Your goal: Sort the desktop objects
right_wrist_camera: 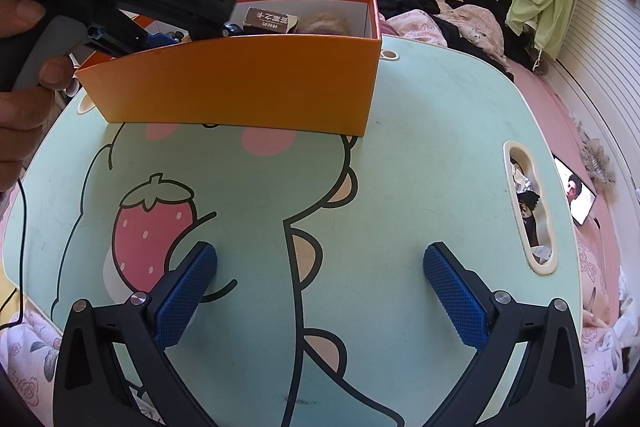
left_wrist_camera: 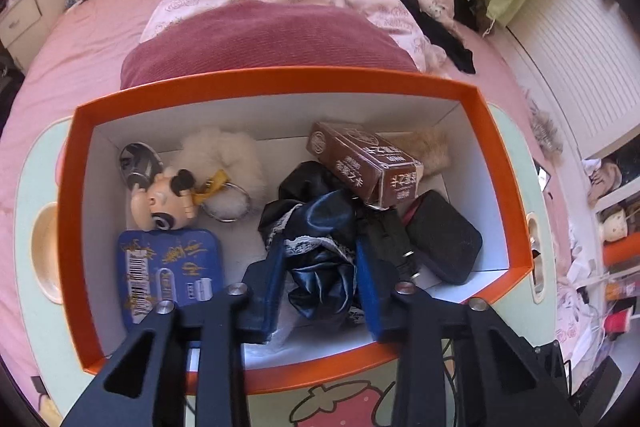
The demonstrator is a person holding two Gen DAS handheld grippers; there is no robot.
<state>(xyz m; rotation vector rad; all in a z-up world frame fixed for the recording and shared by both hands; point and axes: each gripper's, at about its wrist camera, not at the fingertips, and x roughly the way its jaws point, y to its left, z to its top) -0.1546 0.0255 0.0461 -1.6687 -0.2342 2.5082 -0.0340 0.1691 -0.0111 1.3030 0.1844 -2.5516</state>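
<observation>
While the dark satin scrunchie (left_wrist_camera: 320, 251) sits mid-floor in the orange box (left_wrist_camera: 276, 83), left gripper (left_wrist_camera: 320, 267) is clamped on it, tilted down into box. Blue tin (left_wrist_camera: 168, 267), panda keychain (left_wrist_camera: 168, 203), brown carton (left_wrist_camera: 368, 163) around it. Right gripper (right_wrist_camera: 320, 263) spread wide, holding nothing, over the mint table (right_wrist_camera: 420, 155).

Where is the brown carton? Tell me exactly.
In the left wrist view, the brown carton lies tilted in the orange box's far right part, resting over the dark satin cloth and beside the black pouch.
</observation>
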